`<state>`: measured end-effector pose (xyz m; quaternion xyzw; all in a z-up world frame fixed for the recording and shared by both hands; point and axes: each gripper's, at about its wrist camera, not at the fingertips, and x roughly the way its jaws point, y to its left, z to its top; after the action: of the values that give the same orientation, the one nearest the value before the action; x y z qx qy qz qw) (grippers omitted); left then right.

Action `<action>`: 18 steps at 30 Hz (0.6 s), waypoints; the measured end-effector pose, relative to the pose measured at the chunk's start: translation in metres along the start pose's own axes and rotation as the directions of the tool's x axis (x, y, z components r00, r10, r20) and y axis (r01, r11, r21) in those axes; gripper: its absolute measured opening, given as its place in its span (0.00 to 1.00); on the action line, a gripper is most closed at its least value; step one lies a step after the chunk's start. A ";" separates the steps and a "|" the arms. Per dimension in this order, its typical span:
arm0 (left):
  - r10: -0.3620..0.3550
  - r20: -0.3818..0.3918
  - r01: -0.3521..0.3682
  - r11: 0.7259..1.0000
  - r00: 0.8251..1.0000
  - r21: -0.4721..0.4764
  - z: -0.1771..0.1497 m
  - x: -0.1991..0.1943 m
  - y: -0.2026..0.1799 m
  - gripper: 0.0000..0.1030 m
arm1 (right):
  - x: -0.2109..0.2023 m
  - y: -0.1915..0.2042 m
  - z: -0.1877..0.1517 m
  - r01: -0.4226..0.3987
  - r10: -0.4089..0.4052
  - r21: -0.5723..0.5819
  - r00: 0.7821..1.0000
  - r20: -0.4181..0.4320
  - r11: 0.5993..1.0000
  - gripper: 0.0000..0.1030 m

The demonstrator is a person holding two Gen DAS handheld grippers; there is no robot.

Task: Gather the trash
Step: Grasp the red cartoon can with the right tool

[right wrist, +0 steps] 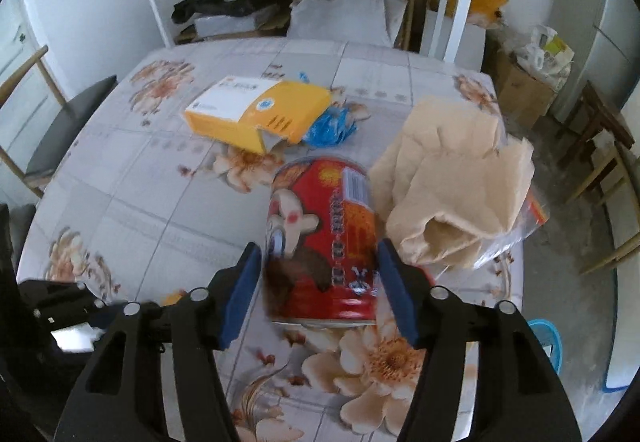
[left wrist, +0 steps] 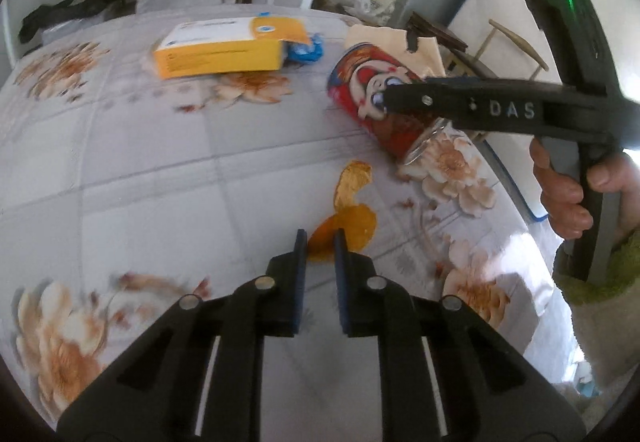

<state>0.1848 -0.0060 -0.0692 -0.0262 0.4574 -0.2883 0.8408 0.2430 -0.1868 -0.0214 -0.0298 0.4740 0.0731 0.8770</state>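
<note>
On the flower-printed tablecloth (right wrist: 168,202) lie five pieces to be gathered: one red can (right wrist: 324,238), one orange peel (left wrist: 348,210), one yellow-and-white carton (right wrist: 256,110), one crumpled blue wrapper (right wrist: 330,126) and one rumpled tan paper bag (right wrist: 452,178). The red can lies on its side near the table's right part, its cartoon label facing up, with the tan paper bag just beside it on the right; under that bag a bit of clear plastic sticks out. The right gripper (right wrist: 320,278) straddles the can, one blue pad on each flank, and its jaws stand wide apart; a sliver of gap shows at the left pad, and the right pad sits at the can's edge (whether it touches cannot be told), so the can is between the jaws but not clamped. In the left wrist view the same tool reaches in from the right, held by one hand (left wrist: 568,194) in a pale green fuzzy sleeve. The left gripper (left wrist: 320,238) has its two blue-padded fingers drawn nearly together, the tips resting at the near end of the orange peel, which looks pinched between them. The carton lies farther back with its flap open toward the blue wrapper, which touches it. Behind the table stands one white bench with cushions beneath.
</note>
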 end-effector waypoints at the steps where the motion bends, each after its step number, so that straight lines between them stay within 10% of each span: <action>1: 0.004 0.001 -0.004 1.000 1.000 -0.006 -0.003 -0.004 0.003 0.11 | -0.001 0.001 -0.002 -0.001 0.001 0.000 1.000 -0.001 1.000 0.56; 13: 0.060 -0.021 -0.062 0.992 0.998 -0.112 -0.039 -0.050 0.041 0.13 | -0.036 0.033 -0.054 -0.075 0.075 -0.008 0.997 -0.022 0.997 0.56; 18: 0.078 0.001 -0.077 0.990 0.997 -0.121 -0.042 -0.061 0.046 0.33 | -0.044 0.029 -0.072 -0.098 0.097 0.060 0.995 0.027 0.993 0.57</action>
<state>0.1476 0.0725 -0.0612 -0.0599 0.4722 -0.2273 0.8496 0.1548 -0.1711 -0.0235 0.0211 0.4662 0.1017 0.8786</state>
